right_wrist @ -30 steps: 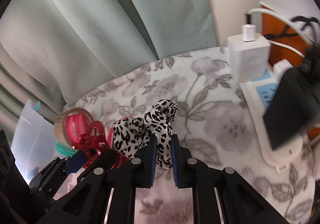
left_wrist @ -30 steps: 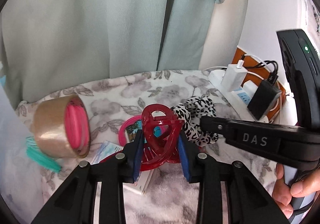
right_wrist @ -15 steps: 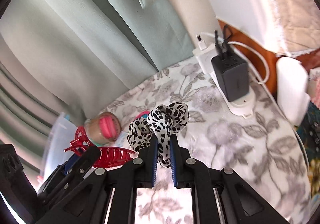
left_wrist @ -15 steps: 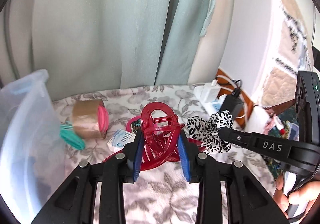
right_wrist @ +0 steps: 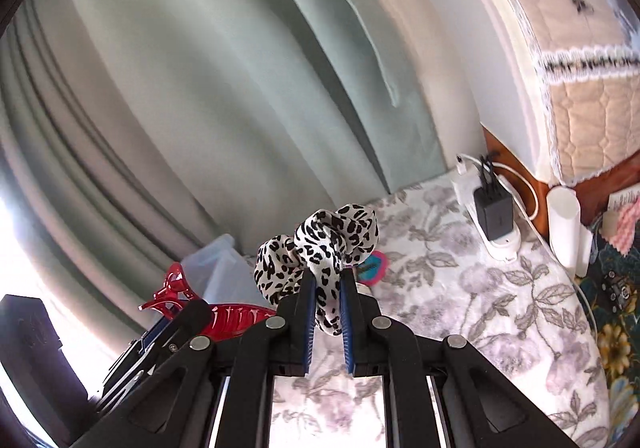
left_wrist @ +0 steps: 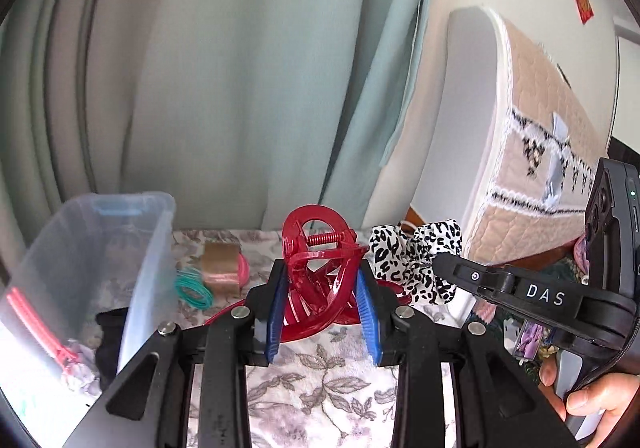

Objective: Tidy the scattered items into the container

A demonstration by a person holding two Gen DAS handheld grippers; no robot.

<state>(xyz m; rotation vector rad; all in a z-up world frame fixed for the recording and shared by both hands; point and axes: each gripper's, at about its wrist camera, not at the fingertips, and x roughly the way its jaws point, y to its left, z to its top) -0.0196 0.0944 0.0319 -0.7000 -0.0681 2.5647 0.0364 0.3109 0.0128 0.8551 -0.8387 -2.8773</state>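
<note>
Left hand-held gripper (left_wrist: 322,310) clamped on red claw clip (left_wrist: 318,256), clip held clear above floral blanket (left_wrist: 320,380). Right hand-held gripper (right_wrist: 327,312) pinched narrow on leopard scrunchie (right_wrist: 320,248), just right of left one. Clear plastic container (left_wrist: 100,260) left of left hand-held gripper; tape roll (left_wrist: 222,268) and green bands (left_wrist: 194,288) beyond it.

A glossy red claw clip (left_wrist: 318,268) and a leopard-print scrunchie (right_wrist: 320,248) are hanging above the floral bedding, right of the clear plastic container (left_wrist: 148,248).

left gripper (left_wrist: 321,302): fingers clamped, tilted down | right gripper (right_wrist: 327,314): fingers pinched, tilted down
</note>
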